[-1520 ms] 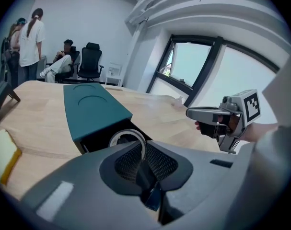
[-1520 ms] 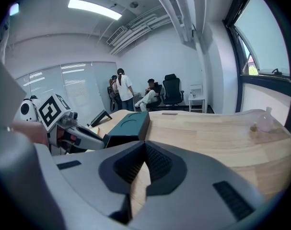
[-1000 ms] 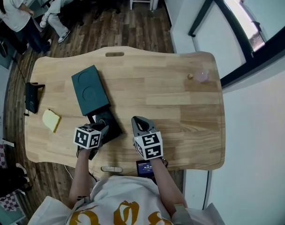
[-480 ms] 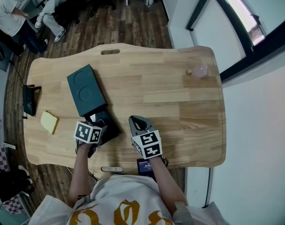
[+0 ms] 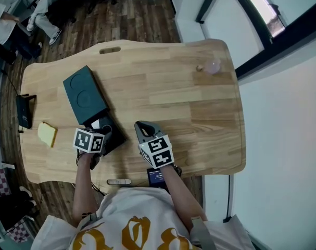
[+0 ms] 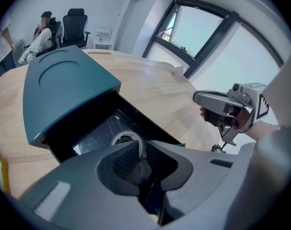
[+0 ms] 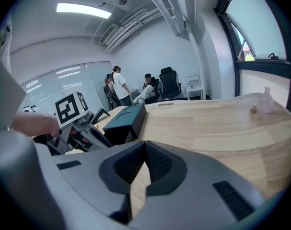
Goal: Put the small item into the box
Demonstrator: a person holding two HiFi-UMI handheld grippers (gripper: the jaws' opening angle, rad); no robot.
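Observation:
A dark teal box lid [image 5: 84,94] lies slid back off its black tray [image 5: 114,137] at the table's front left. My left gripper [image 5: 101,131] reaches into that tray. In the left gripper view its jaws [image 6: 137,147] stand together, pinching the rim of a small white ring [image 6: 122,138] that sits low inside the tray, under the lid [image 6: 64,87]. My right gripper [image 5: 142,125] hovers over bare wood just right of the box, shut with nothing in it. In the right gripper view its tips [image 7: 144,150] meet, and the box [image 7: 126,119] shows to the left.
A yellow pad [image 5: 46,134] and a black device [image 5: 23,111] lie at the table's left edge. At the far right corner stand a clear small bottle [image 5: 213,66] and a brown bit [image 5: 199,67]. A phone [image 5: 159,177] rests at the front edge. People sit beyond the table [image 5: 40,14].
The head view has shifted, so everything sits lower-left in frame. Both grippers keep about the same places relative to the box.

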